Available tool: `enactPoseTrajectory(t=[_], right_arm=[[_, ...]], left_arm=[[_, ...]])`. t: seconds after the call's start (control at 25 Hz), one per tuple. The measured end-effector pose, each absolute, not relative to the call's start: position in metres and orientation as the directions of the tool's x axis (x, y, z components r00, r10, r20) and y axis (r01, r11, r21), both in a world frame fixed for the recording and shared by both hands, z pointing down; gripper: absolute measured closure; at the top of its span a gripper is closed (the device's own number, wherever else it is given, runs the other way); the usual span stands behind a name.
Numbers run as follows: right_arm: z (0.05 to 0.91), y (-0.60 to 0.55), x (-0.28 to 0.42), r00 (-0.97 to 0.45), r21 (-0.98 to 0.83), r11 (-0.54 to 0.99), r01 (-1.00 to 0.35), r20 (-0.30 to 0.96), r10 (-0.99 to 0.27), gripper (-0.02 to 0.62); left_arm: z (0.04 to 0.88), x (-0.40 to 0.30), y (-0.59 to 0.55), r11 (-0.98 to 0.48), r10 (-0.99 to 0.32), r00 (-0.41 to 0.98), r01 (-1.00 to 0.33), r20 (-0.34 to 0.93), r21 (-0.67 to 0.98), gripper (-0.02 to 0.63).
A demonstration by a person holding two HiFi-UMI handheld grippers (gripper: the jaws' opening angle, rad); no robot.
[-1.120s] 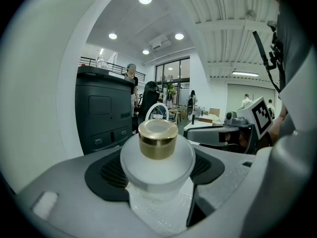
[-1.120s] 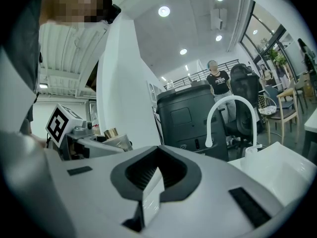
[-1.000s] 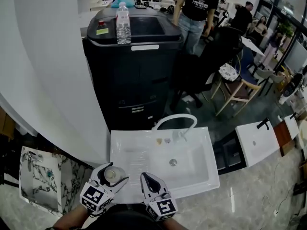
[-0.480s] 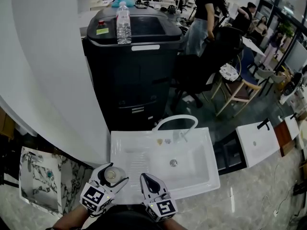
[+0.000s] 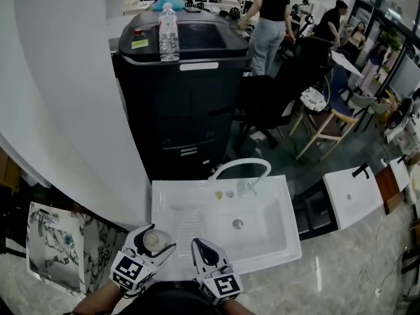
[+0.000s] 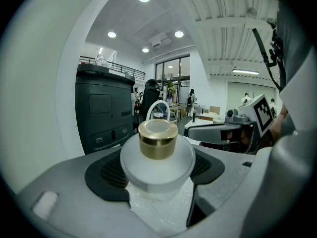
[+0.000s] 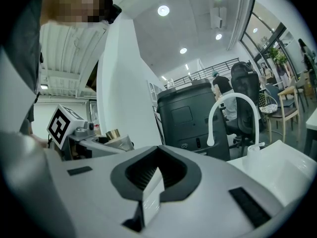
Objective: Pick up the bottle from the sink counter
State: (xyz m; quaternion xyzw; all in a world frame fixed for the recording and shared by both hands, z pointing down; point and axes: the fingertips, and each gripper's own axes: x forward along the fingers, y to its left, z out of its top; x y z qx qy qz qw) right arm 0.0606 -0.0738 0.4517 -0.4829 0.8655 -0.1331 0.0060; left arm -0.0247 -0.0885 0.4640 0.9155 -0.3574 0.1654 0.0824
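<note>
A small frosted bottle (image 5: 151,240) with a gold cap (image 6: 157,139) stands upright between the jaws of my left gripper (image 5: 155,241), just above the sink counter's front left corner. The dark pads (image 6: 106,175) press on the bottle's round body (image 6: 157,165) from both sides. My right gripper (image 5: 200,246) hangs just to its right over the front edge of the white sink (image 5: 262,241), jaws shut with nothing between them (image 7: 157,175). In the right gripper view the bottle's cap (image 7: 114,133) shows at the left.
A curved white faucet (image 5: 239,165) rises at the back of the sink. Behind it stands a tall black cabinet (image 5: 184,97) with a clear water bottle (image 5: 168,35) on top. A white wall (image 5: 72,110) runs along the left. A person (image 5: 266,18), chairs and a second basin (image 5: 351,195) are to the right.
Both grippers and the bottle stay where they were. Only the person in the background has turned and shifted behind the black cabinet.
</note>
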Motion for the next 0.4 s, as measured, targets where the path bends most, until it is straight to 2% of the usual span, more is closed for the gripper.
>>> enactPoseTrajectory(t=[0.4], right_arm=[[0.4500, -0.0697, 0.0617, -0.527, -0.237, 0.489, -0.840, 0.138, -0.839, 0.589]], left_arm=[[0.4633, -0.0243, -0.0859, -0.728, -0.625, 0.687, -0.684, 0.372, 0.040, 0.267]])
